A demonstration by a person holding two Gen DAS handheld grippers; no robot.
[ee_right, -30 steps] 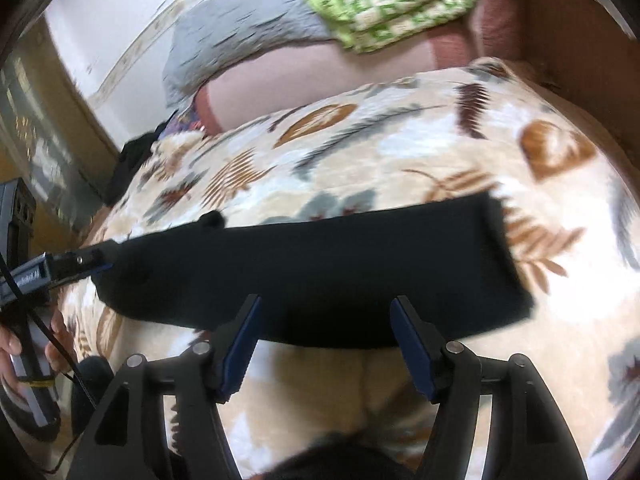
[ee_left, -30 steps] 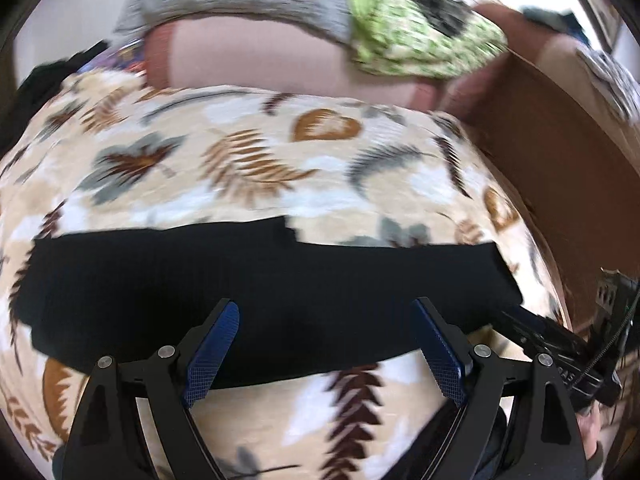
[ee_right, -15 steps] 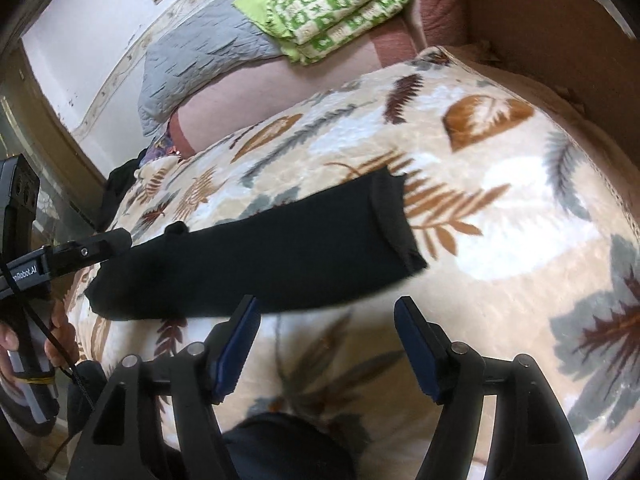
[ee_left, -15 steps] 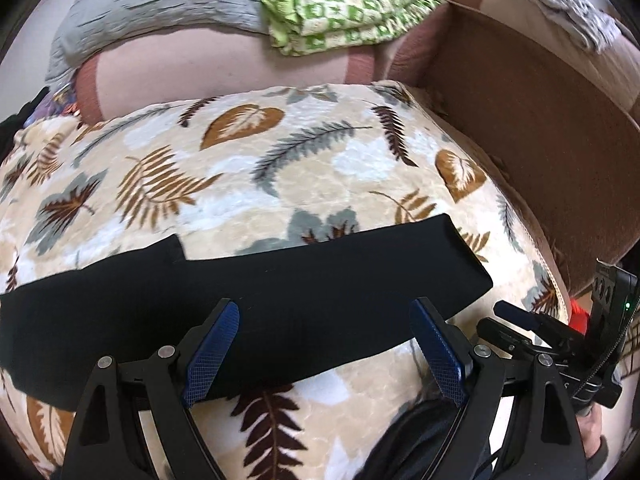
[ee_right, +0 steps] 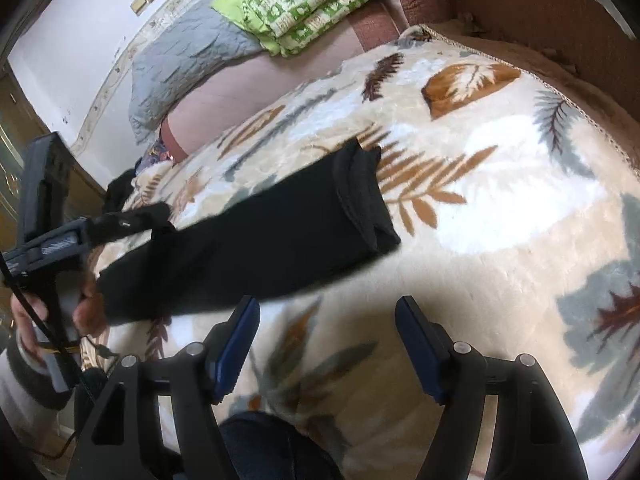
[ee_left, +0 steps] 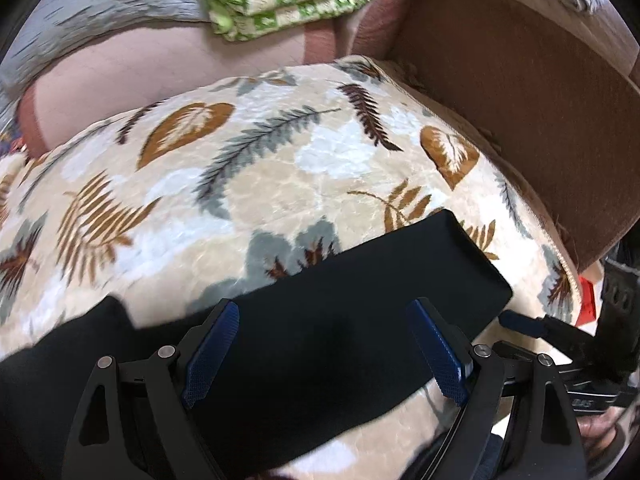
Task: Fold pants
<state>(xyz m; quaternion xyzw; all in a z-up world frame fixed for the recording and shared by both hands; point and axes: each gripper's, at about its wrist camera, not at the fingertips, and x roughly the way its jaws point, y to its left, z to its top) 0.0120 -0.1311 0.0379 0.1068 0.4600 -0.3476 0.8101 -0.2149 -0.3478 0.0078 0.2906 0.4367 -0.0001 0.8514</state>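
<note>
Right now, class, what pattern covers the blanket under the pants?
Leaves and feathers on the cream blanket, clearest from the right wrist.

Left tongs [ee_left: 324, 352] spread wide; right tongs [ee_right: 326, 344] seemingly opening.

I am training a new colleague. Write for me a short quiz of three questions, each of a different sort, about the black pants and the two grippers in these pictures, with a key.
1. True or false: the black pants lie as a long band on the leaf-print blanket.
2. Multiple choice: what is between the pads of the right gripper? A) the pants B) only blanket C) the green quilt
3. Short answer: which gripper hangs over the pants, with jaws wide apart and not pressing the cloth?

Key
1. True.
2. B; its jaws are opening.
3. The left gripper.
</note>
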